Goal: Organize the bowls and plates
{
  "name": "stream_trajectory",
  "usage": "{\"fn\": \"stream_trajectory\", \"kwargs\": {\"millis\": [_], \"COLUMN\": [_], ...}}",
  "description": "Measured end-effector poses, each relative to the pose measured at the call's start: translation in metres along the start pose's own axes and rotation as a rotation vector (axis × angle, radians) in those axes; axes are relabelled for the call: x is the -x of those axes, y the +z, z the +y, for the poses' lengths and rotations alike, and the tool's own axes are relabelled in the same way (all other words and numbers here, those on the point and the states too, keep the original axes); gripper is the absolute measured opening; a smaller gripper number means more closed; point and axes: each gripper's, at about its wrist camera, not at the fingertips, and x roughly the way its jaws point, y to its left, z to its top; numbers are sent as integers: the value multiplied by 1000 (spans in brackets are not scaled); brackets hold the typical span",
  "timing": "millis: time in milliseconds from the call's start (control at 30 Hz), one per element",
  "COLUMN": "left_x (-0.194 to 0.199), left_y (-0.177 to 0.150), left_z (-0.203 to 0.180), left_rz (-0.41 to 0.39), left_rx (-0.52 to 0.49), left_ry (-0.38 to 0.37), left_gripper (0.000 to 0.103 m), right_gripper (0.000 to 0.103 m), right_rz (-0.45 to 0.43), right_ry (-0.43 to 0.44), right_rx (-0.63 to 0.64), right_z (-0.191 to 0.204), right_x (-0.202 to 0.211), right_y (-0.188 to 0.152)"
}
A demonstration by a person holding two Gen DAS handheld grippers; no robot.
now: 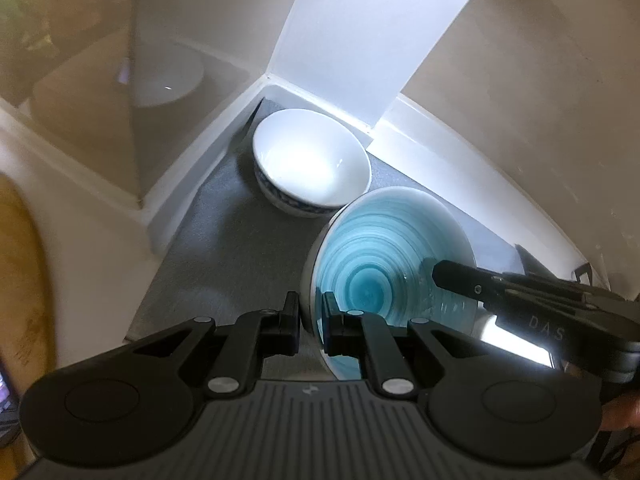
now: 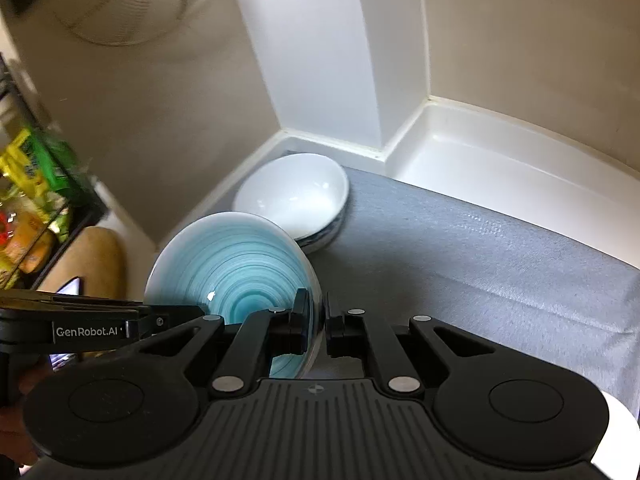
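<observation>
A teal spiral-glazed bowl (image 1: 384,256) is held between both grippers above a grey mat (image 1: 216,248). My left gripper (image 1: 311,320) is shut on the bowl's near left rim. My right gripper (image 2: 318,320) is shut on the opposite rim of the same bowl (image 2: 236,264). In the left wrist view the right gripper's finger (image 1: 460,276) reaches in from the right over the bowl. A white bowl with a blue pattern outside (image 1: 310,160) sits in the far corner of the mat; it also shows in the right wrist view (image 2: 294,196), just behind the teal bowl.
The grey mat (image 2: 460,256) lies on a white ledge (image 2: 480,152) bounded by beige walls and a white pillar (image 2: 316,60). A shelf with coloured packets (image 2: 28,200) stands at the left. A white object's edge (image 2: 618,440) shows at the bottom right.
</observation>
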Motion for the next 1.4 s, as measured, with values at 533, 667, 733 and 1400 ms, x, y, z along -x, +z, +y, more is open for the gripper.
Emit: {"fn": "stream_trajectory", "kwargs": {"millis": [533, 667, 733, 1400], "left_x": [25, 18, 14, 13], "left_y": [-62, -66, -68, -53], "left_z": [20, 23, 23, 36], "left_rz": [209, 233, 240, 223], "left_rx": [33, 35, 32, 53], "left_ry": [78, 79, 80, 41], "left_gripper": [14, 14, 14, 22], "right_gripper": [9, 9, 9, 28], "right_rz": [235, 268, 276, 310], "right_ry": [118, 118, 115, 115], "right_rx": [38, 27, 26, 29], "right_z": [34, 33, 32, 21], "right_x": [1, -6, -8, -17], "right_y": [-41, -45, -46, -37]}}
